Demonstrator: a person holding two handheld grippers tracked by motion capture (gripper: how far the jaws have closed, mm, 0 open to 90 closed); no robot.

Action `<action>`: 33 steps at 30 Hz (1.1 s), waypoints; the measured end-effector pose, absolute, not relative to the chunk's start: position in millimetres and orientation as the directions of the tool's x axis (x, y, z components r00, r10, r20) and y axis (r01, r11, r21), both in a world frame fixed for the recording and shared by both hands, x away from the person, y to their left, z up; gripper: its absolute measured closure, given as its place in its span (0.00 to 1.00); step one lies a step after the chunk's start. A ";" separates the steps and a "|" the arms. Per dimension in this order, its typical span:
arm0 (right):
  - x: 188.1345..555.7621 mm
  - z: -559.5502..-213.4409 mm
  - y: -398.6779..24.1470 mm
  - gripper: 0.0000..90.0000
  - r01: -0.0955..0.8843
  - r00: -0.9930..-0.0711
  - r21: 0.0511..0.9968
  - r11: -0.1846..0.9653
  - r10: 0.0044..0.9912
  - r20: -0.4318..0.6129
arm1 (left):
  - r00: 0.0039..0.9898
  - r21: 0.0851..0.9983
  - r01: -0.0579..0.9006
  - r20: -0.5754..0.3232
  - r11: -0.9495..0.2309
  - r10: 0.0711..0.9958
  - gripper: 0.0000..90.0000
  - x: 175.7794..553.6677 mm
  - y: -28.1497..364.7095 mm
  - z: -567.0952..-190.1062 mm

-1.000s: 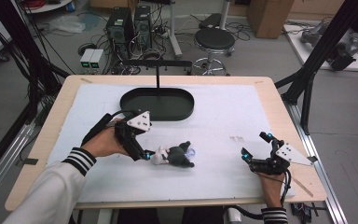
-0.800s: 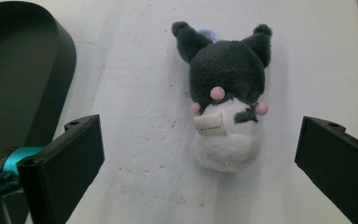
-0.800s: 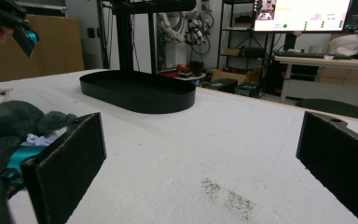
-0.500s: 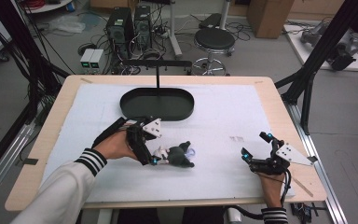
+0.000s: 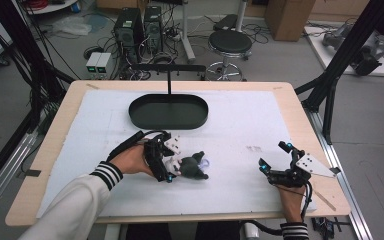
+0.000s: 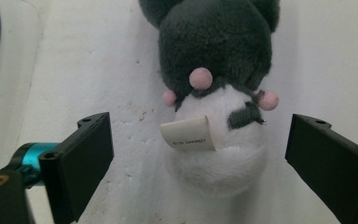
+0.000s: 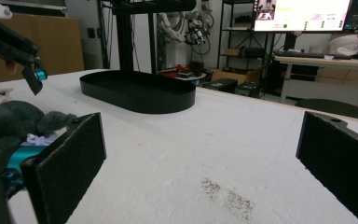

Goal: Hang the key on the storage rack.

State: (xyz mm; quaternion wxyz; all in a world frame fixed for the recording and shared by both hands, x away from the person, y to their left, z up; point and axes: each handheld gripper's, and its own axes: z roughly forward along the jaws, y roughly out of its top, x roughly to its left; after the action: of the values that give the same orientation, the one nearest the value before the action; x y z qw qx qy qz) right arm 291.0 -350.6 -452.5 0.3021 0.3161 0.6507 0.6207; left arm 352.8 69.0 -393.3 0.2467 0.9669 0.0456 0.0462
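Plush toy (image 5: 192, 166) lies on the white table cover (image 5: 240, 125), near the person's edge and left of centre, well short of the black oval tray (image 5: 168, 111). In the high view we see its long axis run roughly left-right, white end toward the left gripper (image 5: 166, 165), dark grey end pointing away. In the left gripper view the plush toy (image 6: 216, 93) sits dead ahead between the jaws, axis along the approach, white end with its paper tag (image 6: 189, 134) nearest. Jaws stand wide with a clear gap each side, pads not touching; they have just been closing a little. Right gripper (image 5: 276, 168) rests well apart near the right edge, jaws wide, nothing between them, so we judge left is the nearer hand. Versus a second ago: left gripper has come in from the left and dropped onto the toy; right gripper hasn't moved.
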 end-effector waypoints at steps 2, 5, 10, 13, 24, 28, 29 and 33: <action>291.1 -452.5 -350.7 0.00 0.035 -0.616 0.999 0.032 0.788 -0.004 | 0.992 0.474 0.064 0.063 -0.878 0.106 0.10 352.9 67.9 -394.5; 291.2 -452.5 -350.5 0.00 0.034 -0.617 0.999 0.028 0.787 -0.001 | 0.993 0.460 0.062 0.062 -0.886 0.102 0.12 352.5 65.1 -397.7; 291.2 -452.5 -350.5 0.00 0.034 -0.617 0.999 0.028 0.787 -0.001 | 0.994 0.438 0.067 0.052 -0.897 0.099 0.16 352.4 63.9 -399.8; 291.2 -452.5 -350.4 0.00 0.034 -0.618 0.999 0.028 0.786 -0.002 | 0.994 0.434 0.064 0.051 -0.898 0.095 0.20 352.5 63.8 -399.5; 291.5 -452.5 -350.6 0.00 0.030 -0.618 0.999 0.031 0.787 -0.006 | 0.994 0.422 0.077 0.037 -0.903 0.102 0.36 353.7 60.4 -399.7; 291.0 -452.4 -350.5 0.00 0.037 -0.618 0.999 0.027 0.786 0.002 | 0.995 0.429 0.077 0.029 -0.900 0.099 0.46 353.2 58.3 -397.1; 291.0 -452.4 -350.5 0.00 0.037 -0.618 0.999 0.027 0.786 0.002 | 0.995 0.426 0.075 0.033 -0.902 0.098 0.46 353.1 57.6 -397.0; 291.2 -452.6 -350.6 0.00 0.034 -0.618 0.999 0.029 0.786 -0.001 | 0.994 0.398 0.075 0.040 -0.914 0.100 0.51 352.4 55.9 -399.6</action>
State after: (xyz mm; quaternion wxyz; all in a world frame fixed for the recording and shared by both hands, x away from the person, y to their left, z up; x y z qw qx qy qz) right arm 291.2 -350.6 -452.6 0.3026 0.3156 0.6503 0.6212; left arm 352.4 55.9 -399.6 0.2021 0.9779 0.0447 0.0299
